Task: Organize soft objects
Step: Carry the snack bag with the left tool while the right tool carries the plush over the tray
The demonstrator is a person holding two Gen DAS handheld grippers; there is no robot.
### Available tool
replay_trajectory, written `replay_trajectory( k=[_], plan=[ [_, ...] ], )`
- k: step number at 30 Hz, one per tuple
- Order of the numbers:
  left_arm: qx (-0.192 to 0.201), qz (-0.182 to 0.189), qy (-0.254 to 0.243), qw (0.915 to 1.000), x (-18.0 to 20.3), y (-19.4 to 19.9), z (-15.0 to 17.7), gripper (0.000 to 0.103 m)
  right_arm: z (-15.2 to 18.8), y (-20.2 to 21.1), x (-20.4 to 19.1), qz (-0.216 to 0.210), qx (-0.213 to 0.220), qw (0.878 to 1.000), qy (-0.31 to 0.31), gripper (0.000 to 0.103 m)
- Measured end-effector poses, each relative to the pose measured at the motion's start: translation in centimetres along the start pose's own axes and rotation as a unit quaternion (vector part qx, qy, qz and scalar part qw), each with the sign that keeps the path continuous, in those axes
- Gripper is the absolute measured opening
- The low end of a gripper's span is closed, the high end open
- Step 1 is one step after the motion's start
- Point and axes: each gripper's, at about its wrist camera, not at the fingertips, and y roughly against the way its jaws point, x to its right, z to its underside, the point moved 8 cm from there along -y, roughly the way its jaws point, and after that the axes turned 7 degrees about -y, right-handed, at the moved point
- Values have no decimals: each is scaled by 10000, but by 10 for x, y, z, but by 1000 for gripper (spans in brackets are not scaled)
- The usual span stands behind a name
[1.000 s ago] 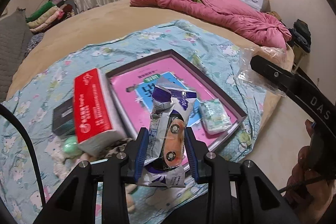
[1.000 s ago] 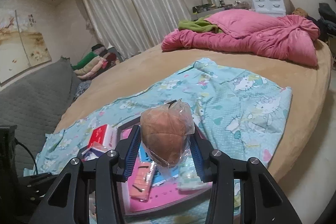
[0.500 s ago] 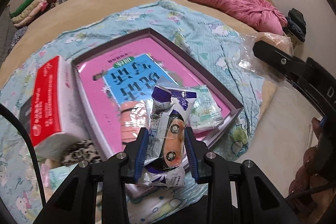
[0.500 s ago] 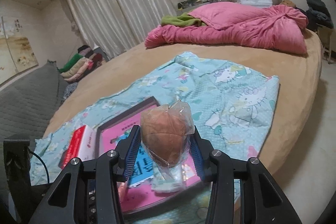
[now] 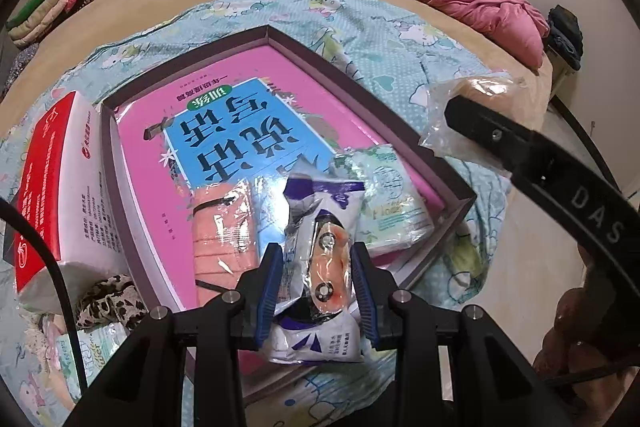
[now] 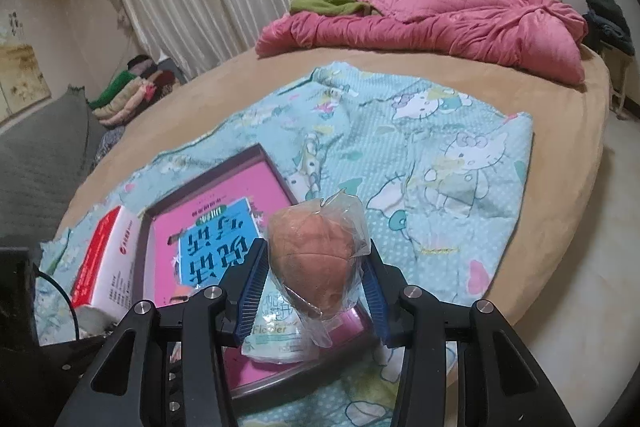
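At the far left, a red and white tissue pack stands on the cartoon-print sheet, touching the left wall of the shallow tray. Just in front of it lies a leopard-print cloth. Inside the tray a pink and blue book lies flat, with a pink packet and a pale green wipes pack resting on its near end. The left gripper hangs over that near end, its blue pads pressed on a white and purple snack bag — clamped, jaws narrowly apart. Further right, the right gripper is closed around a brown bun in a clear bag — held above the tray's near right corner.
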Motion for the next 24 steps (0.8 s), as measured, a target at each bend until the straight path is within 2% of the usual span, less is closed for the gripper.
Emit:
replay_trajectory(
  k=[16,20,24],
  plan=[
    [-12,-41,248,9997,-22,-6,10,35,24,-35,-7,142,-420,9987,236,47],
    [3,-26,296,9996,-25,-6,11,35,25,-38,-12,8,-456,9987,216,47],
    [7,-33,289,9996,-25,-6,12,35,31,-42,-19,-297,-558,9979,132,48]
  ],
)
